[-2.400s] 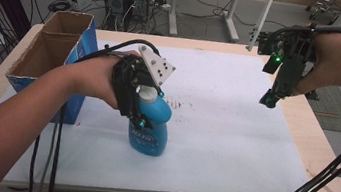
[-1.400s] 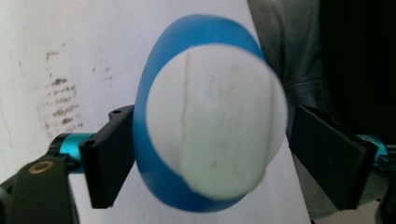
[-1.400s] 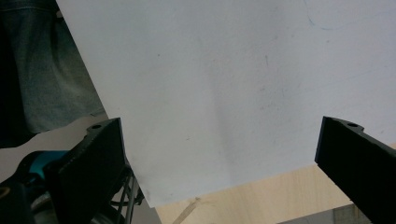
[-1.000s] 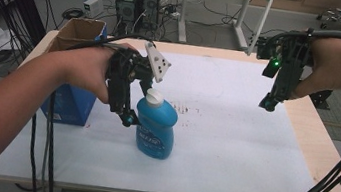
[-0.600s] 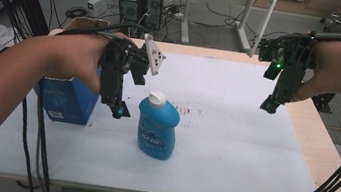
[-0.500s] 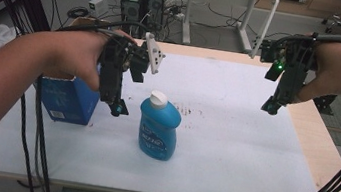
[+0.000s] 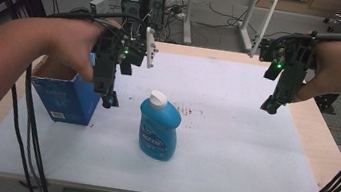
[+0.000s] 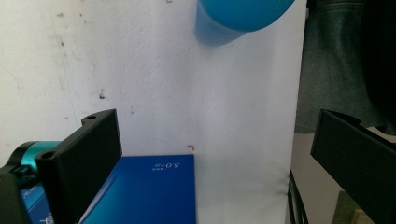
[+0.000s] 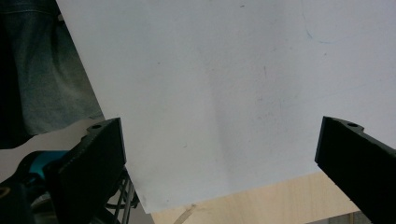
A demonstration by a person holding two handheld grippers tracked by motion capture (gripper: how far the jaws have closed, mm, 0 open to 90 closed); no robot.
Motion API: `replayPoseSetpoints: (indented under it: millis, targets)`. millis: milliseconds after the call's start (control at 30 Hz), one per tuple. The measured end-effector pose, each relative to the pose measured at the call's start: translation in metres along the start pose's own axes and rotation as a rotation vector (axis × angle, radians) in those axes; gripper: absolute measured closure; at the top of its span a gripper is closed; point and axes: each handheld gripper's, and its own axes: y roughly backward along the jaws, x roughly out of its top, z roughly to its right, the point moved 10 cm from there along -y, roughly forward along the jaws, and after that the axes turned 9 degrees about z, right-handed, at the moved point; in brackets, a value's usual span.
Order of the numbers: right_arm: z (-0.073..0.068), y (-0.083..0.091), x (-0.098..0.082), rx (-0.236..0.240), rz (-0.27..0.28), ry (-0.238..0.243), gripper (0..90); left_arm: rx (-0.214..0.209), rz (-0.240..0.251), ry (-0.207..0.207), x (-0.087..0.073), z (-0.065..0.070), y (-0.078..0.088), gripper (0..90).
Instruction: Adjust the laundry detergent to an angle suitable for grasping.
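A blue detergent bottle [image 7: 157, 129] with a white cap stands upright on the white sheet near the middle of the table. In the left gripper view its blue body [image 8: 238, 18] shows at the top edge. My left gripper [image 7: 107, 100] hangs to the left of the bottle, pointing down, apart from it. Its jaws [image 8: 215, 158] have just been opening and stand wide with nothing between them. My right gripper [image 7: 269, 107] hovers over the right side of the table, pointing down. It is open [image 9: 219, 158] and empty, with bare sheet below.
An open cardboard box with blue sides [image 7: 65, 96] stands at the table's left, right beside the left gripper, and its blue face [image 8: 144, 191] lies below the jaws. The white sheet [image 7: 231, 155] covers most of the wooden table [image 7: 325, 148]. Cables trail from both grippers.
The left gripper has let go of the bottle, opened, risen and drawn off to the left. The bottle stays standing. The right gripper has held still.
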Motion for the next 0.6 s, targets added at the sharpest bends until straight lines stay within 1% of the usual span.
replayPoseSetpoints:
  millis: [67,133,167,267,300,367,433,467,533,600]
  targets:
    - [0.0,0.0,0.001,0.008,0.004,0.014,0.8,-0.002,-0.003,0.016,-0.001,-0.001,0.001,1.8]
    - [0.0,0.0,0.001,0.011,0.006,0.02,0.8,-0.007,-0.003,0.038,-0.003,-0.002,0.002,1.8]
    - [0.0,0.0,0.001,0.012,0.004,0.018,0.8,-0.007,-0.01,0.05,-0.004,-0.002,0.003,1.8]
    - [0.0,-0.001,0.002,0.013,0.006,0.021,0.8,-0.001,-0.025,0.059,-0.007,-0.002,0.006,1.8]
    - [0.001,-0.001,0.005,0.017,0.011,0.037,0.8,0.013,-0.022,0.077,-0.008,-0.002,0.011,1.8]
    - [0.0,0.0,0.006,0.015,0.009,0.028,0.8,0.012,-0.024,0.083,-0.009,-0.002,0.013,1.8]
    - [0.0,-0.001,0.007,0.015,0.013,0.034,0.9,0.023,-0.027,0.092,-0.01,-0.001,0.02,1.8]
    - [0.0,0.0,0.007,0.015,0.009,0.035,0.8,0.023,-0.027,0.092,-0.01,-0.001,0.02,1.8]
    - [0.0,-0.001,0.008,0.015,0.01,0.036,0.8,0.017,-0.024,0.103,-0.01,0.0,0.023,1.7]
    - [0.0,-0.001,0.008,0.017,0.005,0.038,0.8,0.011,-0.03,0.107,-0.011,0.0,0.023,1.8]
